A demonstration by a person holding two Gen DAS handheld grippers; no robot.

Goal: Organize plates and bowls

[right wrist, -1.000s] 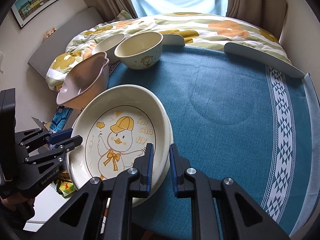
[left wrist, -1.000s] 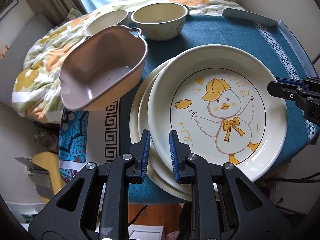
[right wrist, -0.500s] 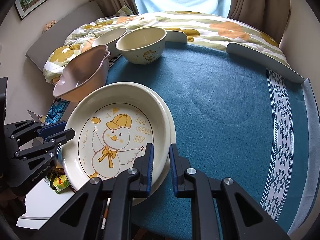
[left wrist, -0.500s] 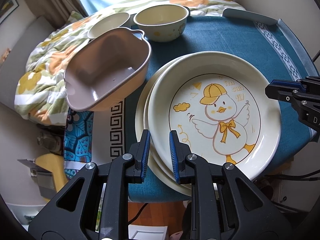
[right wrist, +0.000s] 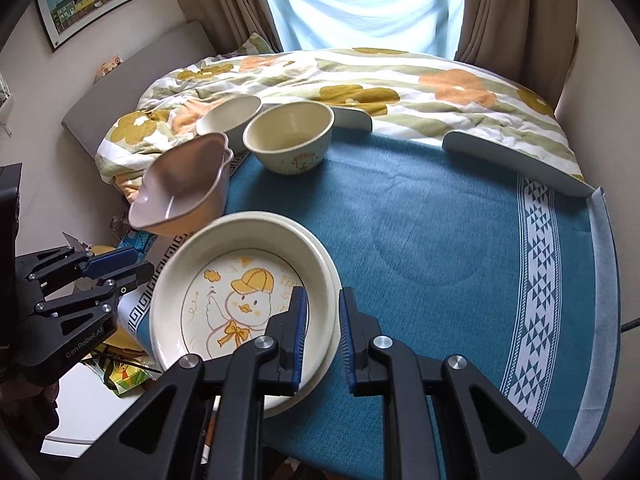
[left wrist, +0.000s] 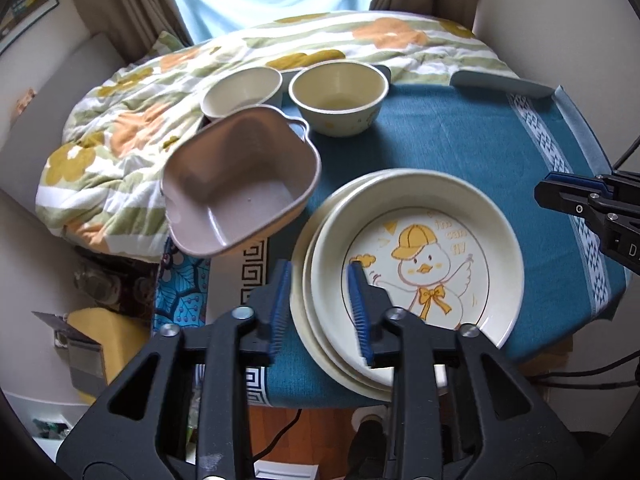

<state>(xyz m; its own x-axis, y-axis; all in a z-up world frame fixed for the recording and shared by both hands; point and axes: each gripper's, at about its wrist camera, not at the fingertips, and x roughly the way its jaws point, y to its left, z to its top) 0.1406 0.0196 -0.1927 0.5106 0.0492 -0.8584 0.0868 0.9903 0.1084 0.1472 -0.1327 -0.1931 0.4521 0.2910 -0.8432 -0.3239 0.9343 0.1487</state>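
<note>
A stack of cream plates (left wrist: 416,256) (right wrist: 244,292), the top one painted with a duck, lies at the near left of the blue-clothed table (left wrist: 460,140) (right wrist: 440,240). My left gripper (left wrist: 320,308) (right wrist: 136,266) hovers above the stack's left rim. Its jaws are opening and the pads touch nothing. My right gripper (right wrist: 322,336) (left wrist: 540,192) is shut and empty, above and just off the stack's right rim. A pink handled bowl (left wrist: 240,188) (right wrist: 184,188) sits tilted at the table's left edge. Two cream bowls (left wrist: 338,96) (left wrist: 242,92) (right wrist: 288,136) (right wrist: 228,114) stand behind it.
A flowered quilt (left wrist: 132,128) (right wrist: 400,80) lies on the bed behind and left of the table. Pale edge guards (right wrist: 516,160) line the table's far rim. Boxes and bags (left wrist: 96,344) clutter the floor below the left edge. Bare blue cloth fills the right half.
Both grippers have risen off the plate stack, which stays on the table. The left jaws have spread apart. The right jaws have kept their narrow gap.
</note>
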